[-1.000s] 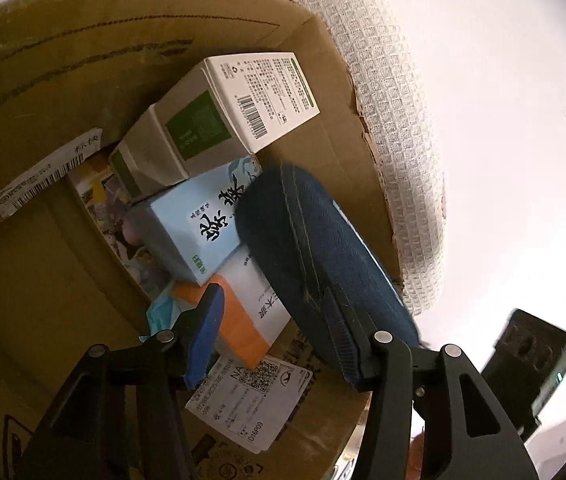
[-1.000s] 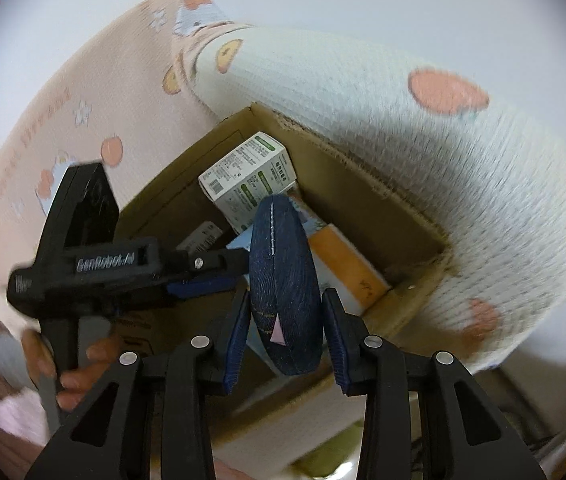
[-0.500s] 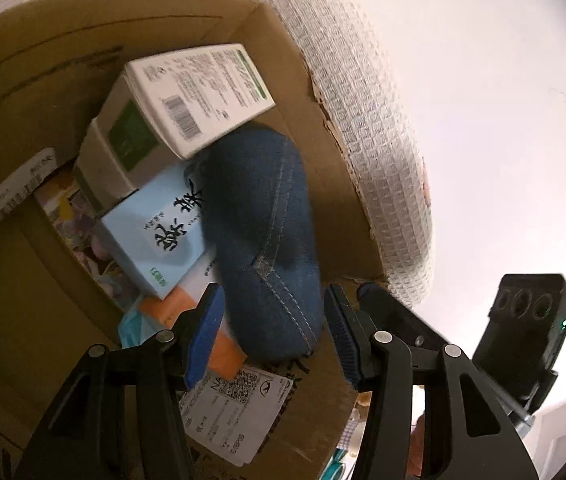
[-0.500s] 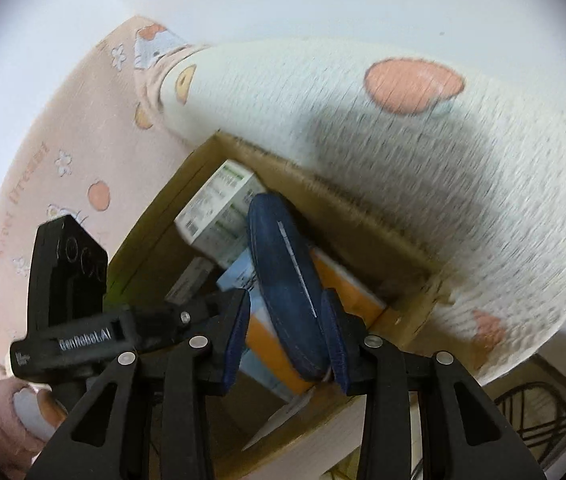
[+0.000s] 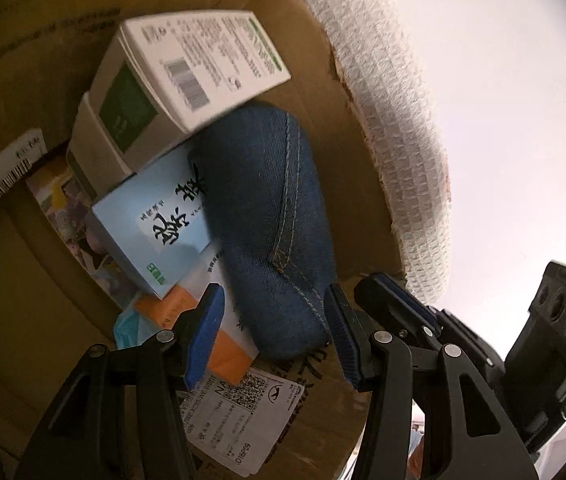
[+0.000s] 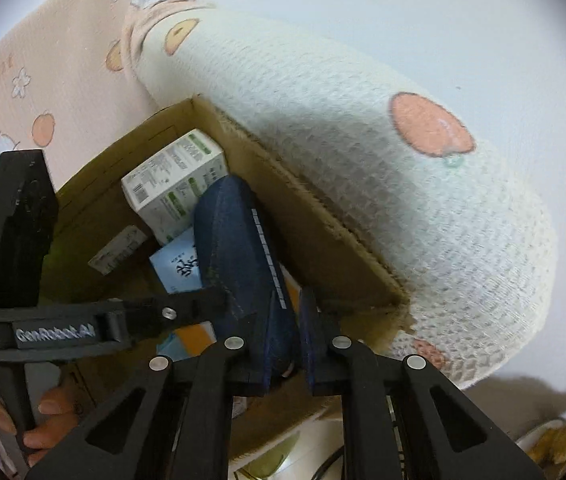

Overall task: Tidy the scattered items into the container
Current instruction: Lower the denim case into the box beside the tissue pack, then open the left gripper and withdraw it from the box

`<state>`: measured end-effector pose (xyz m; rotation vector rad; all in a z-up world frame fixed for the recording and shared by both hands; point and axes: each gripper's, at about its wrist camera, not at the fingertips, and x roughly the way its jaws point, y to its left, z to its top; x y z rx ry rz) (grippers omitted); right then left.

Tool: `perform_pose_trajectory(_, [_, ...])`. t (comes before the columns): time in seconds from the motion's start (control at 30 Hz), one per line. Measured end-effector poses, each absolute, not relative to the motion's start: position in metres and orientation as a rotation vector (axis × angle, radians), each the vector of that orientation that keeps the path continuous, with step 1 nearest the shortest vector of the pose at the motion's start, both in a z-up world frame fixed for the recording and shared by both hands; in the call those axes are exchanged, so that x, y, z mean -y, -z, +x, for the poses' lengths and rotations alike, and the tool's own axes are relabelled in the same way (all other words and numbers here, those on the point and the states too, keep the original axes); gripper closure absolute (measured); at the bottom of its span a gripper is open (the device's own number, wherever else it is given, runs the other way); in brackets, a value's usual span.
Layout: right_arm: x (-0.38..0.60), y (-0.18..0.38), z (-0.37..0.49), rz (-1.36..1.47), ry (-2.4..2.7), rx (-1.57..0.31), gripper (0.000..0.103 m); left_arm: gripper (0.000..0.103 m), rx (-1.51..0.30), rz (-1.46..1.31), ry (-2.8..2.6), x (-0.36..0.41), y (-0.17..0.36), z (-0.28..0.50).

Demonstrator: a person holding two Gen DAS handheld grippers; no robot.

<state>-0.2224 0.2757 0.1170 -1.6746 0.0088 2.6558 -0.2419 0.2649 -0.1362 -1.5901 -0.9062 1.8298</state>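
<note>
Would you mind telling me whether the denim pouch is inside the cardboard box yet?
Mostly in: the denim pouch lies on the packages within the cardboard box, its near end by the front wall.

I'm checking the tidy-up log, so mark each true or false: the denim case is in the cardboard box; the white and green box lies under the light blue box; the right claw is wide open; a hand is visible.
1. The denim case is in the cardboard box. True.
2. The white and green box lies under the light blue box. False: it rests on top.
3. The right claw is wide open. False: it is shut.
4. A hand is visible. True.
</note>
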Motion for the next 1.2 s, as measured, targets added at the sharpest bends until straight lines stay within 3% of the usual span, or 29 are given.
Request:
perform_pose_trajectory(0.13, [-0.272, -0.111, -0.231, -1.695, -2.602, 0.065, 0.093, 0.049, 0.933, -1.607, -1.816, -0.269, 0.144, -0.246])
perform_pose_trajectory(0.3, [-0.283, -0.106, -0.239, -1.739, -2.562, -0.016, 0.093, 0.053, 1.003, -1.622, -1.772, -0.273, 0.152, -0.253])
perform_pose_trajectory(0.67, [-0.289, -0.111, -0.241, -1.728, -2.560, -0.006, 0.093, 0.059, 1.090, -1.611, -1.753, -0.281, 0.156, -0.264])
perform_pose_trajectory(0.73, [-0.290, -0.112, -0.240, -1.722, -2.560, 0.013, 0.093, 0.068, 1.070, -1.618, -1.767, -0.285, 0.156, -0.267])
perform_pose_trajectory(0.97, [-0.292, -0.094, -0.243, -1.798, -2.505, -0.003, 0.093, 0.069, 1.014, -1.623, -1.834, -0.288, 0.151, -0.274])
perform_pose_trajectory(1.2, [-0.288, -0.088, -0.246, -1.796, -2.497, 0.098, 0.093, 0.069, 0.997, -1.620, -1.895, -0.285, 0.152, -0.286])
